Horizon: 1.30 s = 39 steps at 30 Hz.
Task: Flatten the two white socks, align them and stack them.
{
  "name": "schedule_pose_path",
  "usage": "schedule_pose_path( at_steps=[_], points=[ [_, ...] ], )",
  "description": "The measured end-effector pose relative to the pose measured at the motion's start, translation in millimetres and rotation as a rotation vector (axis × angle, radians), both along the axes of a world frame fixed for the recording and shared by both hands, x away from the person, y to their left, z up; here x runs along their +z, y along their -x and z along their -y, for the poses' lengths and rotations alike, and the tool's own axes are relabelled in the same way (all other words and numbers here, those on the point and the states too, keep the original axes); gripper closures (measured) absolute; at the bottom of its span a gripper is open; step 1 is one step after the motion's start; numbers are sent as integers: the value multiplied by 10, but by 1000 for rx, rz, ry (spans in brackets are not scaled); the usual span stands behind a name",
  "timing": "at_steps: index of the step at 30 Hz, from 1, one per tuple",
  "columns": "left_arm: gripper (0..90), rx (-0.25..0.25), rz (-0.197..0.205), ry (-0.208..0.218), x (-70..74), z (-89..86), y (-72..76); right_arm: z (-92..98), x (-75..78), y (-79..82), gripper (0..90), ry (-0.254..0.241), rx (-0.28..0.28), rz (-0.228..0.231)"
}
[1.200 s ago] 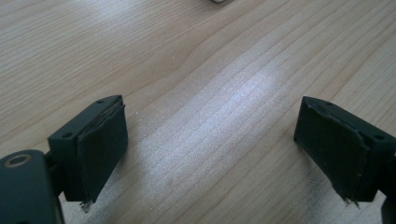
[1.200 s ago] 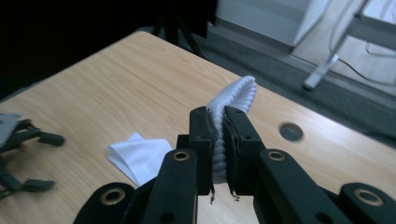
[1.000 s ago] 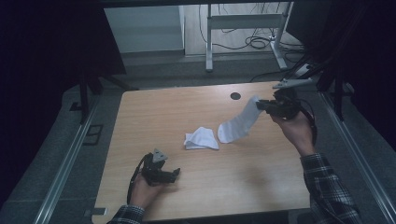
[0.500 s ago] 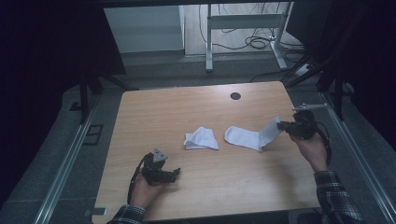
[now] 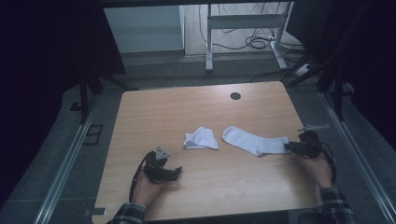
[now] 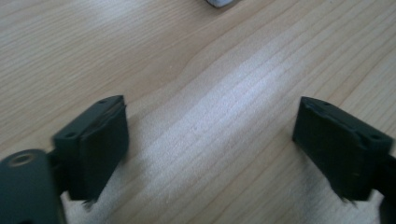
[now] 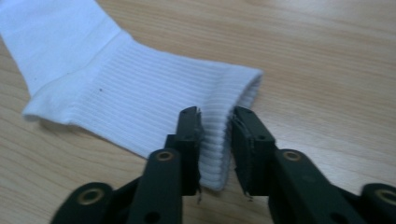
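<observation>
**Sock laid flat at right edge, right tool letting go**

Long white sock now lies stretched flat on the desk, toe end toward the desk middle, cuff at the right edge. A second ago it hung in the air off the right tool near the far right corner; half a second ago it was part down, cuff lifted. Now fully down. Second sock, folded, sits just left of it, near the desk middle, apart from it, same spot as before.

Right tool: jaws have just been opening, narrow gap, ribbed cuff between them. In the right gripper view the left pad looks against the fabric, the right pad a sliver off it, so judged as releasing, not clamping. Hand low at the right edge.

Left tool: jaws wide, nothing between them, resting near the front edge left of centre. Not moved across the three high frames.

Meaning: placing step looks about done; likely next is pulling the right tool clear, then working on the sock, maybe folding like the other one. That is a guess.

View differences: high view gives layout and both socks, but the jaw gap at the cuff is too small to read there. Right gripper view shows the gap and rib texture. Left gripper view shows bare wood between the pads and a white scrap at the top edge.
</observation>
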<state>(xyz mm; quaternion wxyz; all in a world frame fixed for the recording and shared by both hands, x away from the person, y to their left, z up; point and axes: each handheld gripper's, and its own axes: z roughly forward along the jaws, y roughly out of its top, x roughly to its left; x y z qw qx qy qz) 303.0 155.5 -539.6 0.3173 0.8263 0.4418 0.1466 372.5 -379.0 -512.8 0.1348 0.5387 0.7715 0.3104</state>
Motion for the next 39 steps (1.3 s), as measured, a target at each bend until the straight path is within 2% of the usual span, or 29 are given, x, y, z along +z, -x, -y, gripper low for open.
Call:
schedule_pose_path(
  at_steps=[2, 4, 6, 9, 11, 14, 16, 18, 20, 21, 22, 24, 25, 28, 39],
  points=[
    [224, -3, -11, 3, 38, 27, -40, 25, 45, 10, 631, -9, -11, 27],
    [228, -2, -12, 10, 57, 53, -62, 37, 61, 21, 614, -6, -12, 44],
    [258, -14, 11, 19, 138, 153, -128, 38, 45, 32, 614, -3, -17, 41],
    [333, -26, 23, 38, 201, 248, -189, 38, 25, 36, 614, 17, -15, 40],
    [372, -59, 49, 45, 294, 430, -304, 42, 30, 42, 615, 16, -19, 47],
    [444, -78, 56, 49, 349, 562, -392, 43, 40, 54, 618, 22, -20, 63],
    [478, -108, 60, 52, 418, 766, -527, 41, 47, 63, 619, 22, -19, 66],
    [525, -116, 61, 55, 433, 832, -572, 39, 50, 68, 632, 24, -18, 71],
    [546, -128, 64, 56, 466, 1026, -691, 40, 54, 72, 639, 25, -18, 78],
    [563, -128, 64, 56, 466, 1026, -691, 40, 54, 72, 639, 25, -18, 78],
    [579, -136, 67, 49, 470, 1148, -767, 47, 62, 78, 648, 20, -19, 83],
    [604, -137, 66, 47, 466, 1207, -805, 50, 65, 80, 652, 13, -18, 84],
    [617, -133, 62, 43, 450, 1315, -879, 50, 64, 79, 653, 14, -17, 85],
    [635, -129, 58, 42, 408, 1450, -985, 37, 55, 77, 648, 20, -12, 85],
    [619, -119, 32, 32, 185, 1810, -1225, 14, 4, 67, 610, 61, -6, 90]
  ],
)
